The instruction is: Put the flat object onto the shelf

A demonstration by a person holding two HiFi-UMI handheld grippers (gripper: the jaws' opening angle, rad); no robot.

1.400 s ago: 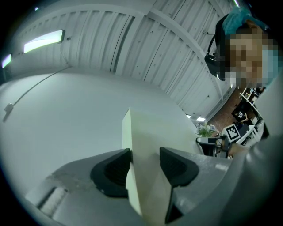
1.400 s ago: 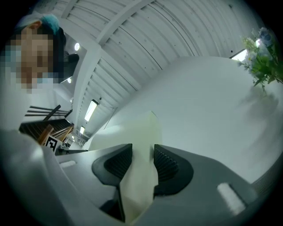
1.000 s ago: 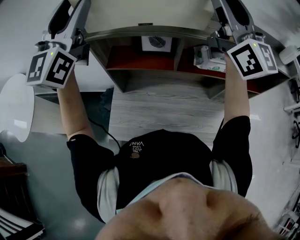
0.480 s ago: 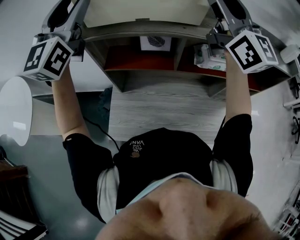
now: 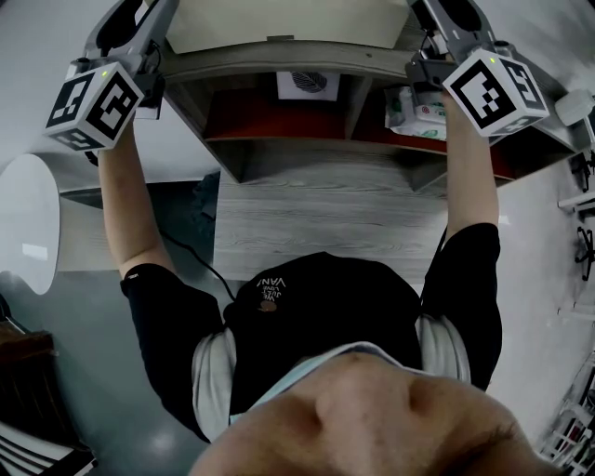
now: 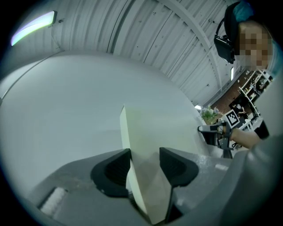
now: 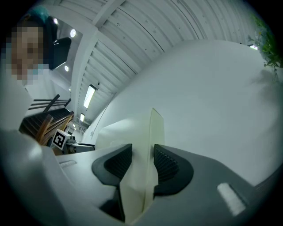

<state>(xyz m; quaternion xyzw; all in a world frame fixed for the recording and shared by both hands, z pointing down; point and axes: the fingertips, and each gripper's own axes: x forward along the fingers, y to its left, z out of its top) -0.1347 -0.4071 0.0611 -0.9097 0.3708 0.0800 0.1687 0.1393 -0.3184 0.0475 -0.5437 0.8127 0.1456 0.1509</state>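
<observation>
Left gripper view: the left gripper (image 6: 144, 162) has its two dark jaws partly apart and clamped on the edge of a thin cream board (image 6: 154, 132), whose pale face runs away from the jaws towards the far hand.

Right gripper view: the right gripper (image 7: 142, 161) grips the opposite end the same way, pads pressed on both faces, the board (image 7: 152, 132) seen nearly edge-on.

Head view: both arms are raised, and the board (image 5: 279, 19) spans crosswise from the left gripper (image 5: 149, 28) to the right gripper (image 5: 435, 23). Its long axis lies along the grey wooden top of the shelf unit (image 5: 279, 59), just above it. Whether it touches cannot be told.

Each hand holds one end, so neither is nearer. The board looks plain, flat, stiff and unmarked (the red compartments beneath hold a leaf picture (image 5: 309, 84) and a wipes packet (image 5: 418, 112)).
</observation>
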